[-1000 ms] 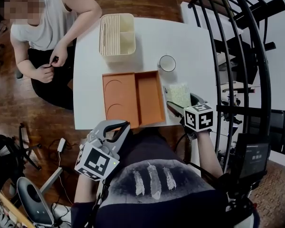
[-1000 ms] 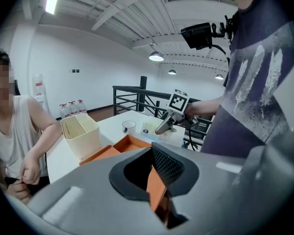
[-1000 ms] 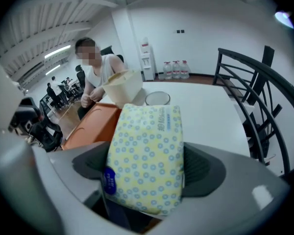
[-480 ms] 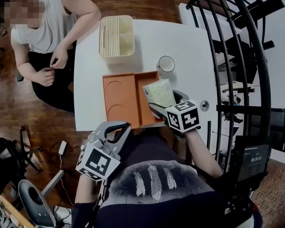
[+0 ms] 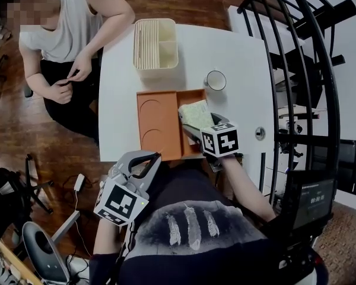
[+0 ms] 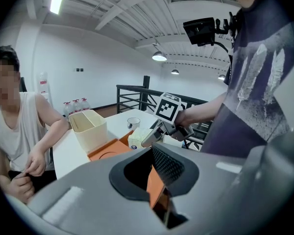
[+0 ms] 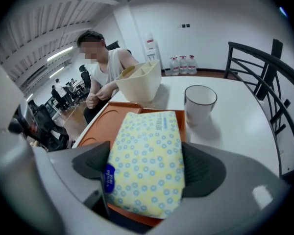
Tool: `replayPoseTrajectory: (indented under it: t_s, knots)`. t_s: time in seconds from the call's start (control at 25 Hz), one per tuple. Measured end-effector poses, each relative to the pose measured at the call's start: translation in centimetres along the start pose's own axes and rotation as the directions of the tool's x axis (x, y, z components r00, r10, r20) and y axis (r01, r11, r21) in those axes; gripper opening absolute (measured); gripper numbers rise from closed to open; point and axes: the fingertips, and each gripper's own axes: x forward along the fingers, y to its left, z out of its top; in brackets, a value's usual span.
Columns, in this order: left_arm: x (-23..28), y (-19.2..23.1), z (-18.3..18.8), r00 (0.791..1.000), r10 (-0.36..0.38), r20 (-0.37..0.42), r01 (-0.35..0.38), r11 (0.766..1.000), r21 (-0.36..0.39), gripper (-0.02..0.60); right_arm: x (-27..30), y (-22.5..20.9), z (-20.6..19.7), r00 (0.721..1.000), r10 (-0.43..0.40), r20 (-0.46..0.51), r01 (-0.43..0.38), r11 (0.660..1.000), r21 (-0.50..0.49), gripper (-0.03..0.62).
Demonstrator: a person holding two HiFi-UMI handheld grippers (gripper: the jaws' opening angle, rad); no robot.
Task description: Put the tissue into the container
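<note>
White table [image 5: 237, 58]; orange container [image 5: 157, 120] partly behind tissue pack [image 5: 194, 113]

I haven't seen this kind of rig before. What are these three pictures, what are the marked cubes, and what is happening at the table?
There is no robot. A person holds a claw in each hand, and the marked cubes are part of the claws. One camera looks down from the person's head, and one rides on each claw. On the white table are an orange tray, a cream container and a cup. Another person sits alongside. The right claw grips a yellow tissue pack above the tray. The left claw is empty, jaws together, off the table.
</note>
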Motion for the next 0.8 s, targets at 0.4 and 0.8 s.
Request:
replayPoseTrajectory:
  t_s: [0.4,0.8]
  knots:
    - [-1.0,0.9,-0.4,1.000,-0.002,0.004,0.002,1.000,-0.001,0.014,1.6,-0.8,-1.6,0.999,-0.026,0.033,0.021,0.990,0.143,0.459]
    - [-1.3,1.4,2.1,0.993,0.044,0.108,-0.041,0.999,-0.023,0.014,-5.3,2.4,3.1,0.967,0.127,0.222,-0.116,0.991,-0.063,0.452]
